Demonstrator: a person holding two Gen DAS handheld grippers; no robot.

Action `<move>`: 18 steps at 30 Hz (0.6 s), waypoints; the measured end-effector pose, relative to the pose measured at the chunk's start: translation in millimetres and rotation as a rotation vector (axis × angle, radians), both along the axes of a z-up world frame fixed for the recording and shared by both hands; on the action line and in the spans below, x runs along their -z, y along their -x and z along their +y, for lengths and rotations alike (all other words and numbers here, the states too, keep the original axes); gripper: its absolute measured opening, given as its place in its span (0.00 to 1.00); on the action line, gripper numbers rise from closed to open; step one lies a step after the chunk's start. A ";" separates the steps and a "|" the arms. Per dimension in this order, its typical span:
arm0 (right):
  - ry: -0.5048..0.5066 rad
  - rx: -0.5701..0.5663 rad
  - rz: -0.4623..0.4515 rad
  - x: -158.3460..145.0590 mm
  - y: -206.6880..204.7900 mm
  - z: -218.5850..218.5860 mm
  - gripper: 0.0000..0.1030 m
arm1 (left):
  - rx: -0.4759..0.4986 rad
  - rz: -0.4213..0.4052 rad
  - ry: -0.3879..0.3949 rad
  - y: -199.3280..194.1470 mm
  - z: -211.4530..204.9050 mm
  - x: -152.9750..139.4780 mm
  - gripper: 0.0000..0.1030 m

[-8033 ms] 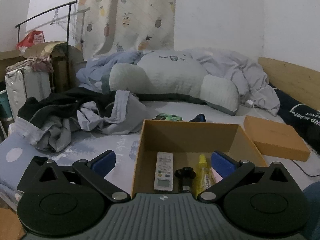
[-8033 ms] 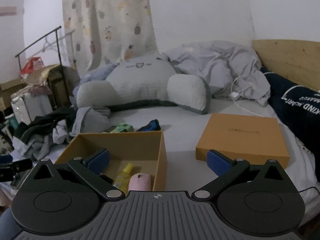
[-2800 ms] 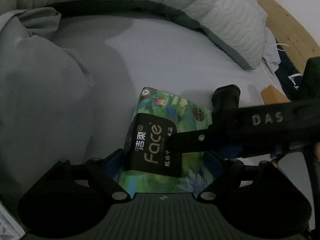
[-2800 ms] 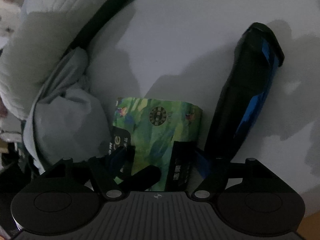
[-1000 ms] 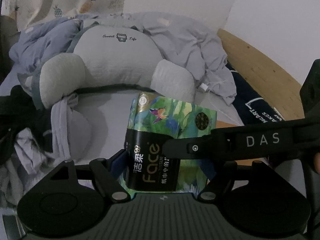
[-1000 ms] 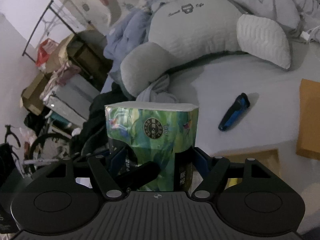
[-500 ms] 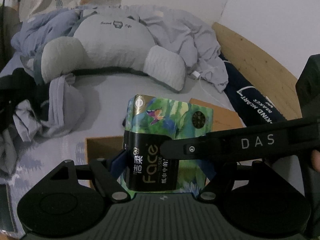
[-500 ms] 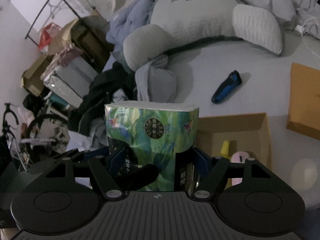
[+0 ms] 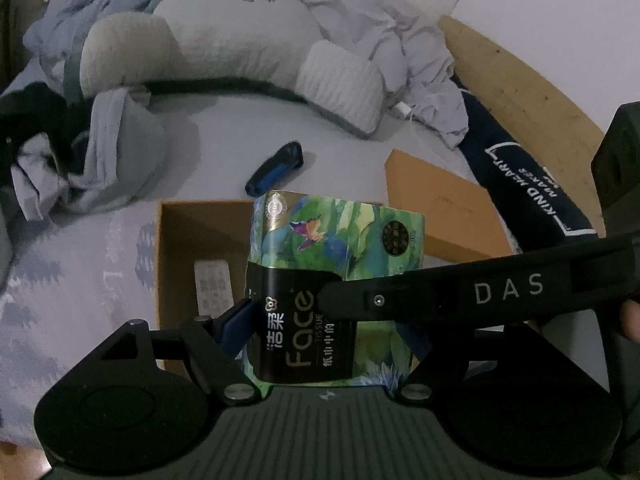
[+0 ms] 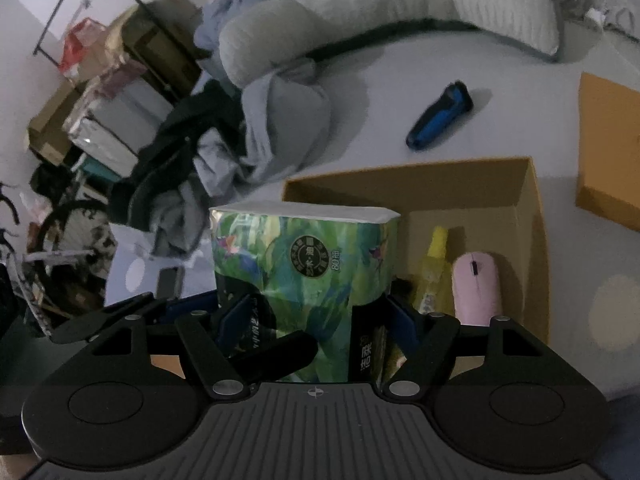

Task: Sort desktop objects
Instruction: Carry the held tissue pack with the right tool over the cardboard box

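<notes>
We can't see the box [image 9: 172, 240] floor behind the tissue pack [image 9: 336, 264]; remote [image 9: 214, 284] buttons are too blurry.

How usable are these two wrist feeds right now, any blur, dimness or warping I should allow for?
Left wrist view: dim and bluish, fisheye bends the headboard, but print on the tissue pack stays readable. Right wrist view: equally dim, with motion smear on the clothes pile and the razor; the open box and pink mouse are sharper.
</notes>
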State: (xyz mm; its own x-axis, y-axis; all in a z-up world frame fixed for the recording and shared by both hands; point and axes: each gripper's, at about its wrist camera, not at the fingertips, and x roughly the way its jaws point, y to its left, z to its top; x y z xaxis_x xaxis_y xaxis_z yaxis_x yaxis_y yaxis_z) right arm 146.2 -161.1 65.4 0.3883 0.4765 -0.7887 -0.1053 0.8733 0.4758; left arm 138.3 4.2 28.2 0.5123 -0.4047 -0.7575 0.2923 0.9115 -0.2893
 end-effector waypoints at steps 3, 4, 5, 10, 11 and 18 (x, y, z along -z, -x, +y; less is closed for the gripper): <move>0.004 -0.003 0.025 17.0 -3.2 -0.1 0.74 | -0.009 0.018 -0.002 -2.4 -0.5 13.8 0.78; 0.006 -0.004 0.034 23.2 -4.4 0.4 0.74 | -0.013 0.024 -0.003 -2.9 -0.9 19.2 0.78; 0.010 -0.005 0.042 29.1 -6.2 0.4 0.74 | -0.016 0.029 -0.005 -3.4 -1.5 24.8 0.78; 0.034 -0.017 0.091 60.9 -13.8 4.0 0.74 | -0.030 0.084 -0.017 -6.8 -1.4 55.3 0.78; 0.039 -0.022 0.100 66.4 -15.3 5.0 0.74 | -0.032 0.096 -0.018 -7.2 -0.5 61.0 0.78; 0.053 -0.035 0.148 100.2 -22.2 14.8 0.75 | -0.043 0.159 -0.011 -8.2 8.7 86.1 0.78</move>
